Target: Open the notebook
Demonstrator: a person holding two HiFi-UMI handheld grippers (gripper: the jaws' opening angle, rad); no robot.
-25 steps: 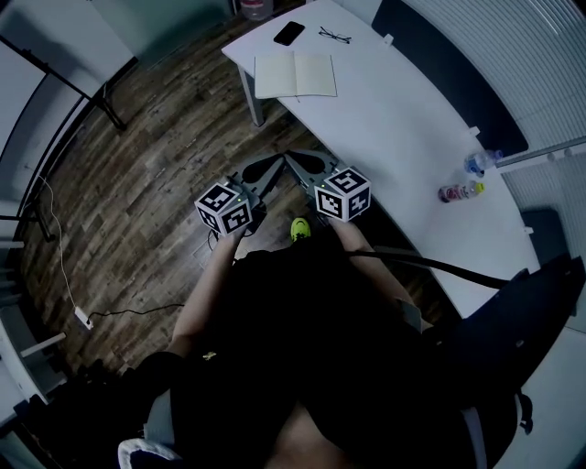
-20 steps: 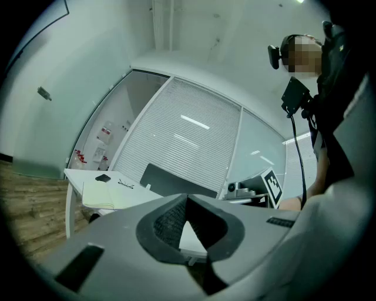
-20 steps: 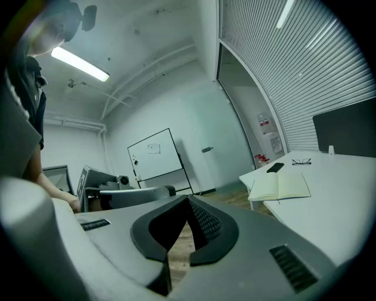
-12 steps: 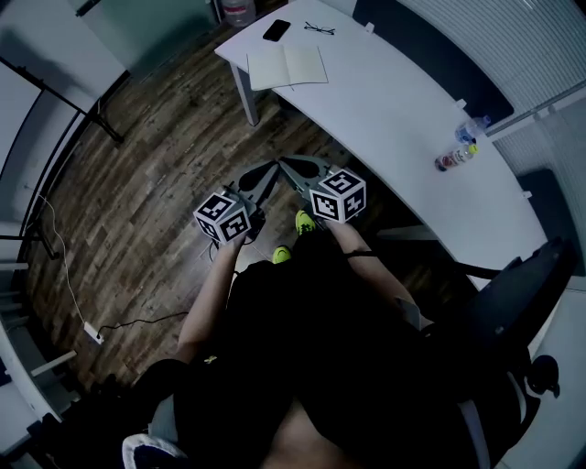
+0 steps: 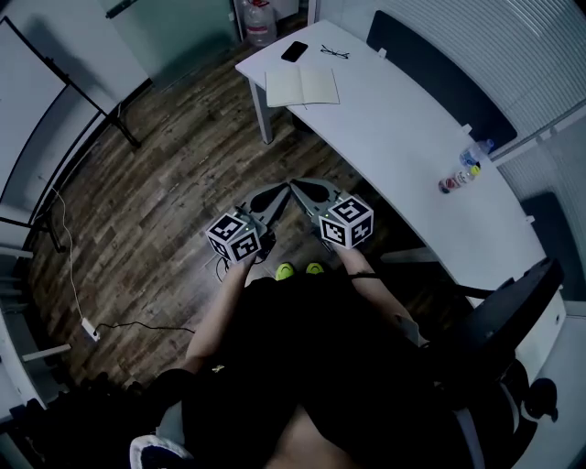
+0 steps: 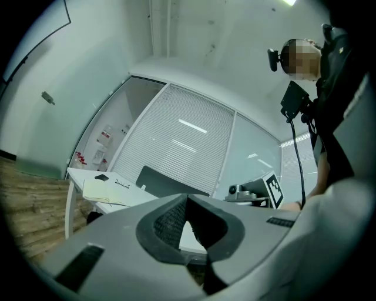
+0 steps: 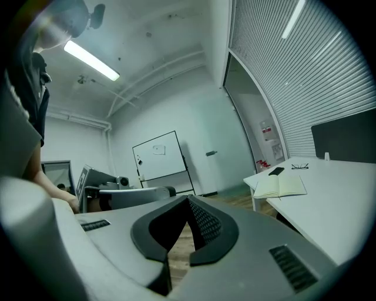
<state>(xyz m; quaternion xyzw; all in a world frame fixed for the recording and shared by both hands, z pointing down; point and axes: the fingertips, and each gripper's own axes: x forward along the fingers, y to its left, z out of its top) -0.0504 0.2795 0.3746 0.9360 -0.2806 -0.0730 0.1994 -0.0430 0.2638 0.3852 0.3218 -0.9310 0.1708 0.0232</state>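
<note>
Notebook (image 5: pixel 302 87) lies open flat on table (image 5: pixel 403 147); left hand-held gripper (image 5: pixel 273 194) and right hand-held gripper (image 5: pixel 308 190) closed, empty.

One white table (image 5: pixel 403 137) at the upper right carries one notebook (image 5: pixel 302 87), one phone (image 5: pixel 294 51), one pair of glasses (image 5: pixel 334 52) and two or three small bottles (image 5: pixel 474 158) (too small to count surely), besides one water jug (image 5: pixel 259 18) at top centre, two yellow-green shoes (image 5: pixel 286 271) and two grippers at centre: left gripper (image 5: pixel 273 192), right gripper (image 5: pixel 300 188).
</note>
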